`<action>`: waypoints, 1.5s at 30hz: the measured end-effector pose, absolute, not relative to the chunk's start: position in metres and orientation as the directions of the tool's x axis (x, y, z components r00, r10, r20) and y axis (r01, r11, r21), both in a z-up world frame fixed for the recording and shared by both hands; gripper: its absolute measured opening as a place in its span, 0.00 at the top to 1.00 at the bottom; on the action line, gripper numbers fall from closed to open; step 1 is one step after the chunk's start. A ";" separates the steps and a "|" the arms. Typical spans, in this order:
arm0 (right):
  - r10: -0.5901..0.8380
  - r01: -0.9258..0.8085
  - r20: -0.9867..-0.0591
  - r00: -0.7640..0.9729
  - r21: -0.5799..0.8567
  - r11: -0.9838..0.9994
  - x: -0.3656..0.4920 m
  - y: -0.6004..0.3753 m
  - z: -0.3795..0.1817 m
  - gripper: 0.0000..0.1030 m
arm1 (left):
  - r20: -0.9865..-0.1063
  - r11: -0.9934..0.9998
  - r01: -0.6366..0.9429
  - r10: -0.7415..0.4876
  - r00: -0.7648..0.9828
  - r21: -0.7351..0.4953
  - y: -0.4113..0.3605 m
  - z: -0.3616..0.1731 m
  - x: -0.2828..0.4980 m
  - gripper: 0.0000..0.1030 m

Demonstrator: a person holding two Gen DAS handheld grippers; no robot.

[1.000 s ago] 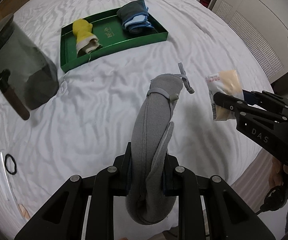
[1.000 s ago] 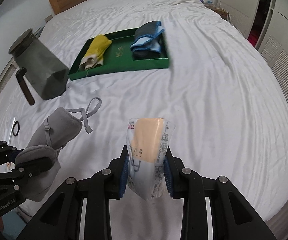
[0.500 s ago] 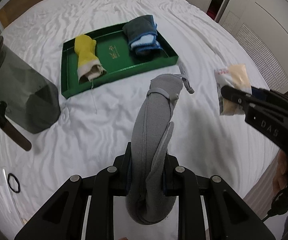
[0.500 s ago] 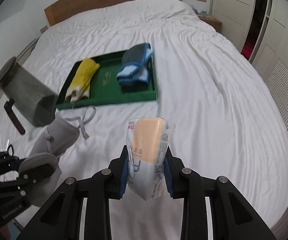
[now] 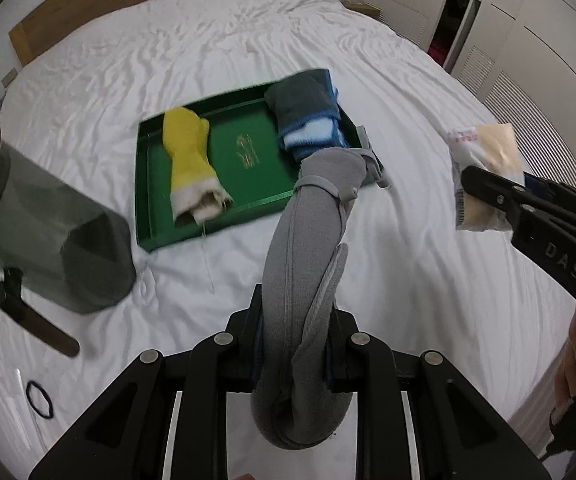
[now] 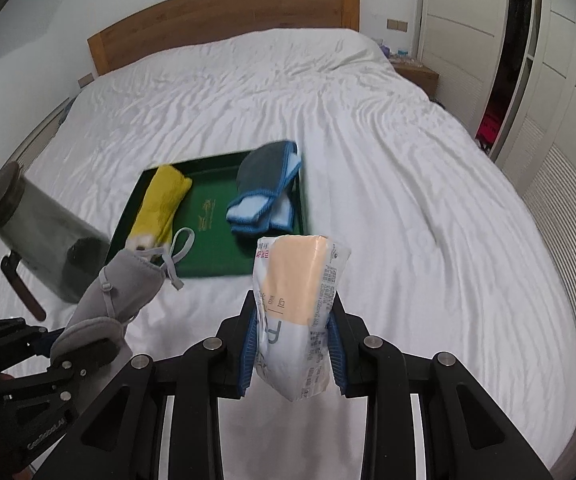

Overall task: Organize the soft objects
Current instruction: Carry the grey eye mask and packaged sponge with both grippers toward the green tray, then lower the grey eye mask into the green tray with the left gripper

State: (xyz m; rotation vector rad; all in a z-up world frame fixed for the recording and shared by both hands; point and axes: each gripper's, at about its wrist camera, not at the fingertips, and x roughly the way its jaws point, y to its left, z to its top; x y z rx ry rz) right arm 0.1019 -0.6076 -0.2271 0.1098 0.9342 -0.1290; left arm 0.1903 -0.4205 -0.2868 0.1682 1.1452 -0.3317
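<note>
My left gripper is shut on a grey padded eye mask with a strap, held up above the bed; it also shows in the right wrist view. My right gripper is shut on a clear packet with a beige sponge, also seen in the left wrist view. Ahead on the white bed lies a green tray holding a yellow glove on its left and a folded grey-and-blue cloth on its right. Both held things hang in the air short of the tray.
A dark translucent jar with a lid lies tilted on the bed left of the tray, a dark stick beside it. A black hair tie lies near the front left. A wooden headboard and white wardrobes stand beyond.
Both grippers have risen and moved forward toward the tray with their loads; the tray and jar now sit lower and closer in view. The grips have not changed.
</note>
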 end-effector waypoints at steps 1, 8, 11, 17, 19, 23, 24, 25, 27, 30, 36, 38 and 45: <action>-0.065 0.158 -0.802 0.594 0.037 0.987 0.106 -0.607 -0.226 0.71 | -0.910 0.941 0.338 -0.172 0.377 -0.038 -0.420 -0.286 0.195 0.82; -0.080 0.144 -0.763 0.641 0.017 0.989 0.133 -0.603 -0.217 0.71 | -0.885 0.951 0.310 -0.154 0.439 -0.012 -0.419 -0.277 0.221 0.82; -0.084 0.139 -0.746 0.661 0.012 0.990 0.146 -0.601 -0.215 0.71 | -0.878 0.955 0.295 -0.146 0.456 -0.006 -0.418 -0.277 0.233 0.82; -0.090 0.133 -0.713 0.696 0.006 0.991 0.165 -0.595 -0.211 0.71 | -0.866 0.962 0.272 -0.129 0.484 0.009 -0.414 -0.277 0.250 0.82; -0.093 0.133 -0.703 0.705 0.002 0.991 0.169 -0.593 -0.210 0.71 | -0.864 0.966 0.258 -0.122 0.489 0.009 -0.411 -0.279 0.257 0.82; -0.097 0.133 -0.686 0.721 0.000 0.991 0.178 -0.590 -0.207 0.71 | -0.858 0.972 0.236 -0.111 0.502 0.012 -0.407 -0.280 0.266 0.82; -0.098 0.133 -0.681 0.725 -0.002 0.991 0.180 -0.589 -0.206 0.71 | -0.857 0.973 0.230 -0.106 0.505 0.015 -0.406 -0.280 0.269 0.82; -0.099 0.132 -0.678 0.728 -0.003 0.991 0.182 -0.589 -0.206 0.71 | -0.855 0.974 0.225 -0.102 0.508 0.018 -0.405 -0.281 0.273 0.82; -0.100 0.131 -0.670 0.736 -0.004 0.991 0.188 -0.587 -0.205 0.71 | -0.852 0.977 0.213 -0.092 0.516 0.024 -0.403 -0.283 0.279 0.81; -0.104 0.130 -0.661 0.743 -0.010 0.992 0.198 -0.584 -0.207 0.71 | -0.845 0.982 0.185 -0.072 0.529 0.032 -0.400 -0.286 0.292 0.81; -0.097 0.119 -0.663 0.743 -0.012 0.993 0.220 -0.578 -0.221 0.71 | -0.844 0.988 0.153 -0.056 0.534 0.032 -0.397 -0.296 0.310 0.81; -0.094 0.118 -0.666 0.740 -0.009 0.993 0.227 -0.577 -0.225 0.71 | -0.843 0.988 0.153 -0.056 0.535 0.031 -0.398 -0.300 0.312 0.81; -0.092 0.125 -0.684 0.724 -0.002 0.992 0.242 -0.580 -0.244 0.71 | -0.851 0.988 0.155 -0.064 0.521 0.020 -0.408 -0.313 0.320 0.81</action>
